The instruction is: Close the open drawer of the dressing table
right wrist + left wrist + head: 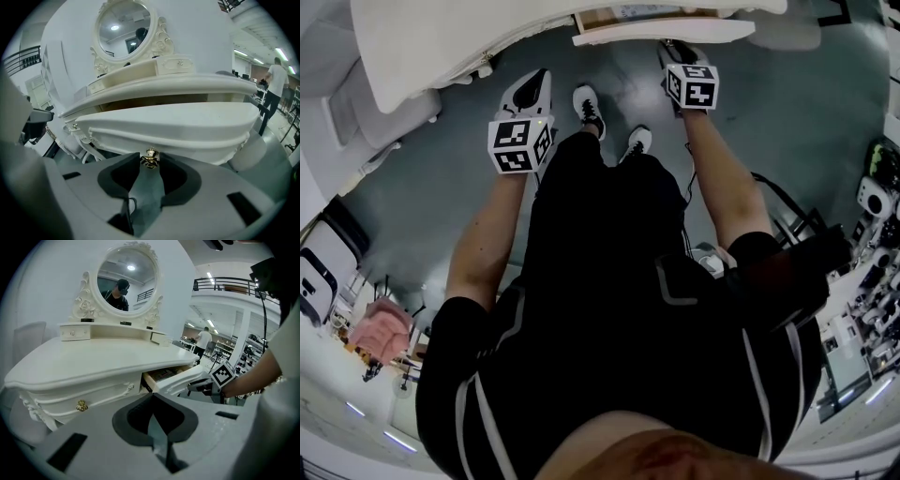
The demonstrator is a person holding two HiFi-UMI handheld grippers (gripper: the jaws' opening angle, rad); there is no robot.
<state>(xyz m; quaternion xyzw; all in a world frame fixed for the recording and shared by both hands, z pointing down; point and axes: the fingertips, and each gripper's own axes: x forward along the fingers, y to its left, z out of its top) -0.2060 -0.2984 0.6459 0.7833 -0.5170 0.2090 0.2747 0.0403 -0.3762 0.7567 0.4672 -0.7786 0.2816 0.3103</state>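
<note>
1. We find the right tool [150, 165] clamped on the gold knob [150, 157] of the open drawer [168, 124].
2. The drawer lies dead ahead; its travel runs straight into the bench [211, 82].
3. The left tool [152, 397], jaws together and empty, stands farther off.

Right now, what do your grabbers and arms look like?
The left gripper and right gripper are pale grey shells with dark, curved fingers. Each carries a white cube with black square markers. The person wears short black sleeves.
</note>
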